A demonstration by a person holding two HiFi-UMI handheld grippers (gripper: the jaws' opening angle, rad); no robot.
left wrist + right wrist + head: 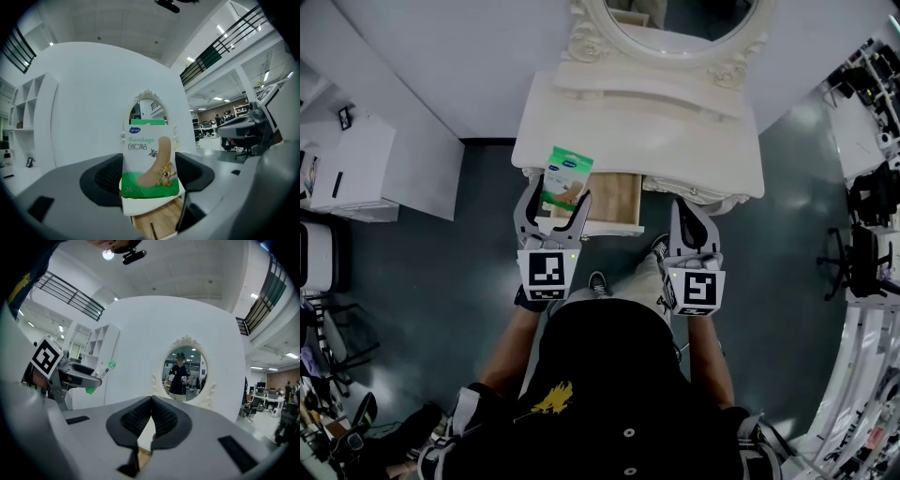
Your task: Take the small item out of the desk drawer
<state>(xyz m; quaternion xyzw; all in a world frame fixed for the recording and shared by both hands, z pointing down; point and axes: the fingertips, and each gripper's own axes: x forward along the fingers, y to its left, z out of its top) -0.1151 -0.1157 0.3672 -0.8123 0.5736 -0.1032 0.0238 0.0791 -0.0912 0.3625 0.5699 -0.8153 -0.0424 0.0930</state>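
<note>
the left gripper [555, 201] has its jaws set wide and pressed on the two side edges of the bandage pack [150, 159], which stands upright between the pads, lifted clear above the open drawer [615, 201] at the front of the white dressing table [675, 131]. the right gripper [151, 405] has its jaws closed together on nothing and hangs just in front of the table's right side, touching nothing that can be seen. the likely trouble from here is the hold itself: the pads seem to catch only the lower part of a light, flat carton, so a quick swing or a slackened squeeze could let it pivot and drop back into the drawer or past its front edge to the floor, while a harder squeeze could buckle the card. by count there is one bandage pack, one open drawer, one dressing table with one oval mirror [680, 19], and two grippers, one loaded and one empty.
</note>
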